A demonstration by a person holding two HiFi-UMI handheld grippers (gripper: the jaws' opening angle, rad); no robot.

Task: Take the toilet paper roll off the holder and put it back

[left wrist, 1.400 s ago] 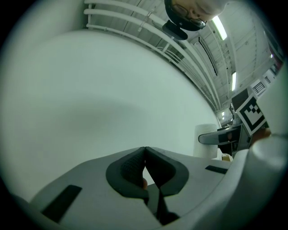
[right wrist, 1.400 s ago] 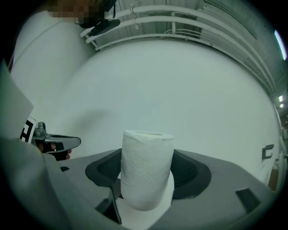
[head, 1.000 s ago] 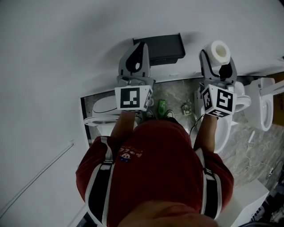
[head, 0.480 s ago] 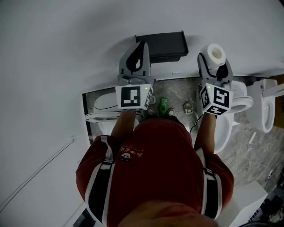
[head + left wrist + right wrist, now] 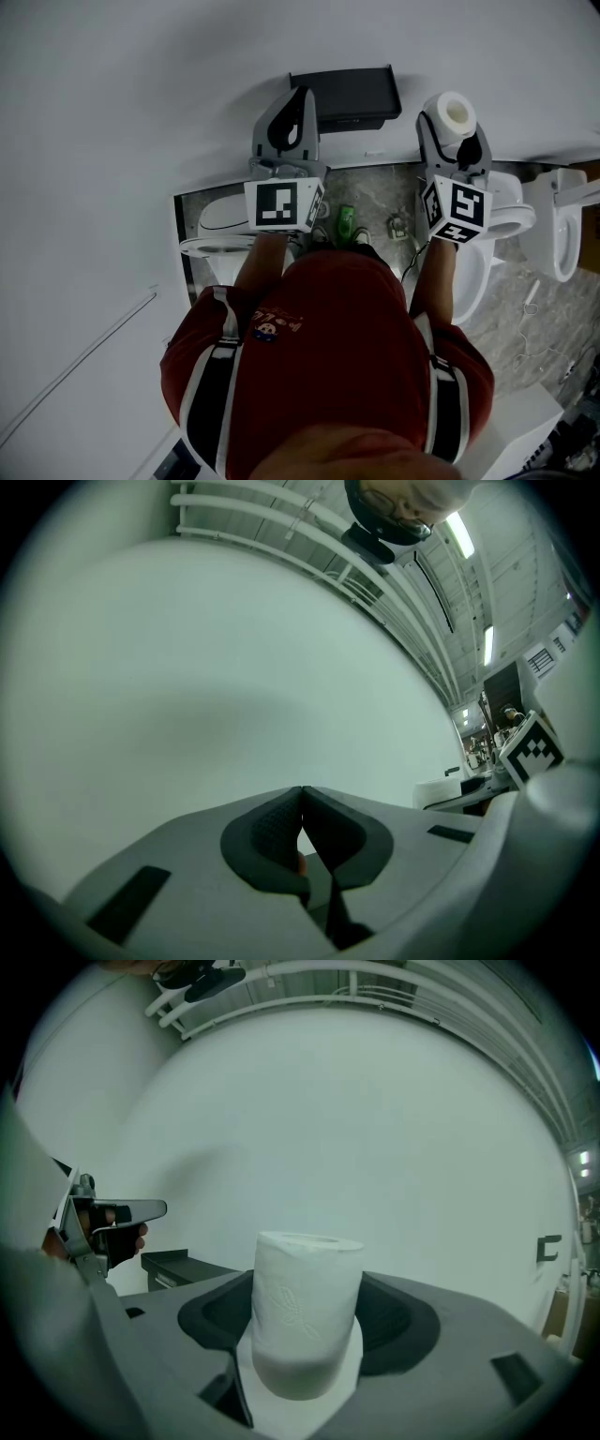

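The right gripper's (image 5: 309,1358) jaws stand wide and clamp the toilet paper roll (image 5: 307,1288) by its sides, both dark pads pressed against the white paper. The roll stands upright, its open core facing up, and a loose sheet hangs down below it between the jaws. The left gripper's (image 5: 302,803) jaws are drawn together, tips touching, with nothing between them.

In the head view both grippers are held out towards a plain white wall (image 5: 141,84). The left one points at the left end of the black holder (image 5: 347,94), a shallow dark box fixed to the wall. The right one holds the roll to the right of the holder, clear of it and not touching it.

Below the wall lies a floor (image 5: 370,192) of grey marbled tile. White toilets (image 5: 211,234) stand on it to either side of the person, who wears a red shirt (image 5: 323,328) with black and white bands. A small green object (image 5: 345,220) lies on the tile between the arms; what it is cannot be told.

Overhead, in the left gripper view, run white rails and strip lights (image 5: 459,534).
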